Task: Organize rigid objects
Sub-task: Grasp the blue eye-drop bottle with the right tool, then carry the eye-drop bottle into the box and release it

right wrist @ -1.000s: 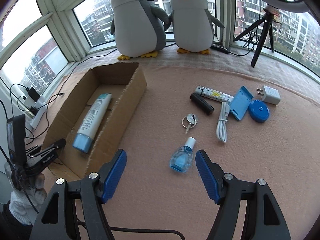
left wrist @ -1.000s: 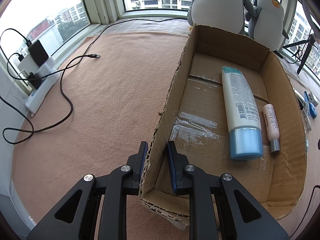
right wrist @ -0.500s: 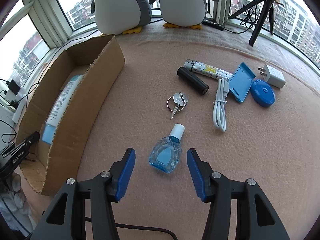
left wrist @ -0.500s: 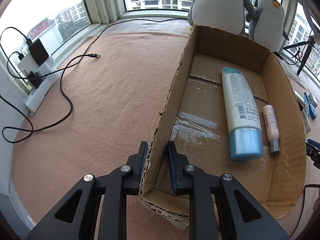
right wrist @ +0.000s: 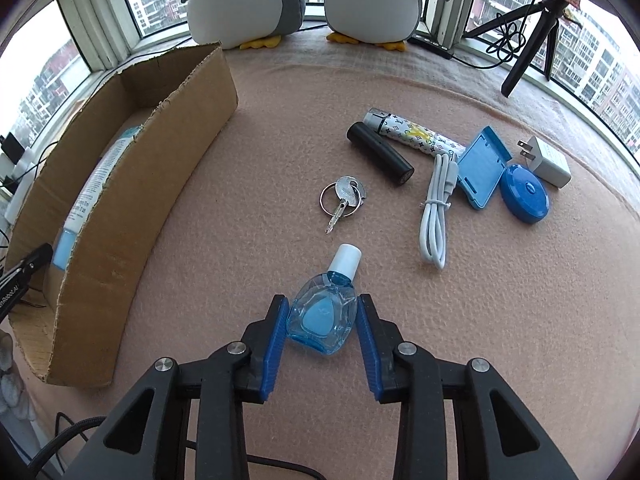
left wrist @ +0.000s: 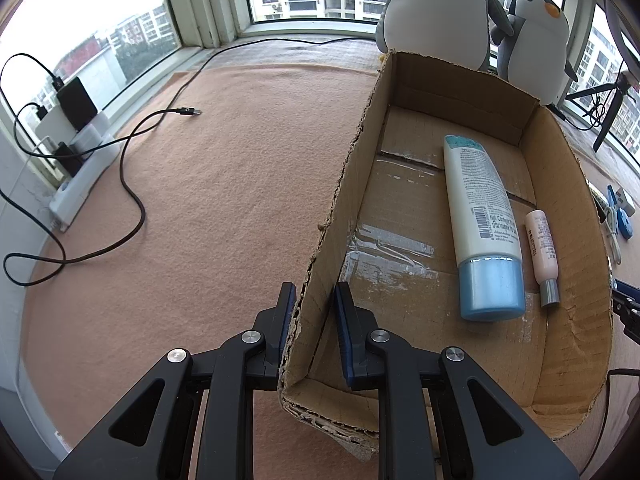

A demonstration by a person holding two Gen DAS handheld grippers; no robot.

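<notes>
Left wrist view: the left gripper (left wrist: pixel 314 312) has its jaws clenched on the near end of the cardboard box's (left wrist: pixel 340 208) left wall. If that torn edge bends, the box could skew. A lotion tube (left wrist: pixel 482 226) and a small pink bottle (left wrist: pixel 542 254) lie inside, caps toward the camera.

Right wrist view: the right gripper (right wrist: pixel 322 322) straddles the blue eye-drop bottle (right wrist: pixel 322 318) on the carpet's near middle, jaws released but close. Its long axis runs away from the camera, white cap pointing toward the keys (right wrist: pixel 344 198). The curved, slick body may squirt forward as the jaws close.
</notes>
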